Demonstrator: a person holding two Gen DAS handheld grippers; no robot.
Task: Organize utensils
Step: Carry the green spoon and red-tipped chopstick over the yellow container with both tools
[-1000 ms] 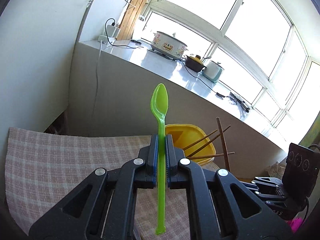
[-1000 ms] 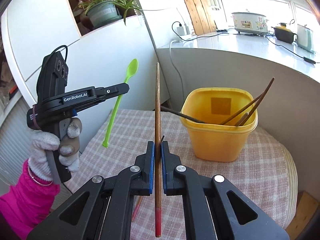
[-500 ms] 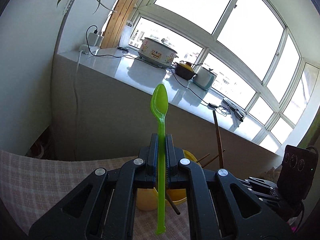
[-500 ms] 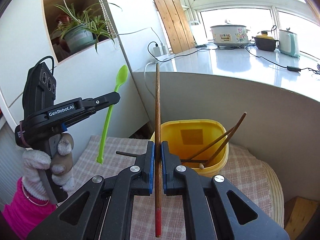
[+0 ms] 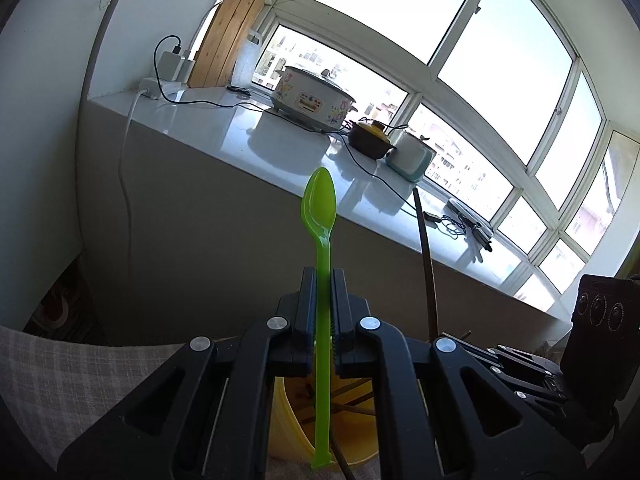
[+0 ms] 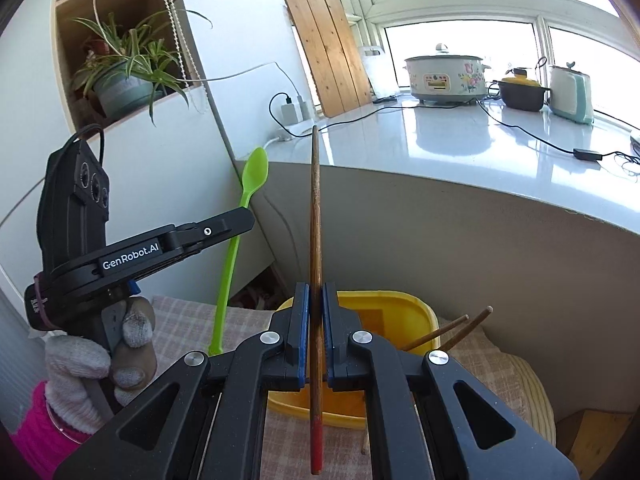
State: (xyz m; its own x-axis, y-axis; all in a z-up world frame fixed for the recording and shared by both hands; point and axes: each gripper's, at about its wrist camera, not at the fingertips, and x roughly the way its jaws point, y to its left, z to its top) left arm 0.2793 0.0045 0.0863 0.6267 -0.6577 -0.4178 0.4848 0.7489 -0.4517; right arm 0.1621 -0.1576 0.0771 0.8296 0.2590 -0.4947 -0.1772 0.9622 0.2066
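Observation:
My left gripper (image 5: 322, 276) is shut on a green plastic spoon (image 5: 319, 216), held upright with the bowl at the top. Its handle end hangs over the yellow tub (image 5: 288, 432), which holds several wooden chopsticks. My right gripper (image 6: 315, 292) is shut on a brown chopstick (image 6: 315, 208) with a red lower end, also upright, just in front of the yellow tub (image 6: 416, 312). In the right wrist view the left gripper (image 6: 244, 222) with the spoon (image 6: 252, 172) stands to the left, held by a gloved hand (image 6: 80, 356). The chopstick (image 5: 426, 256) also shows in the left wrist view.
The tub stands on a checked cloth (image 6: 176, 324) over a small table. Behind it runs a white counter (image 6: 460, 148) with a slow cooker (image 6: 444, 76), a dark pot (image 6: 520, 94), a kettle (image 6: 570, 96) and cables. A potted plant (image 6: 120, 80) sits in a shelf niche at left.
Both grippers have moved forward toward the tub and counter with spoon and chopstick still clamped. The tub now lies under the left gripper's fingers and close below the right one.

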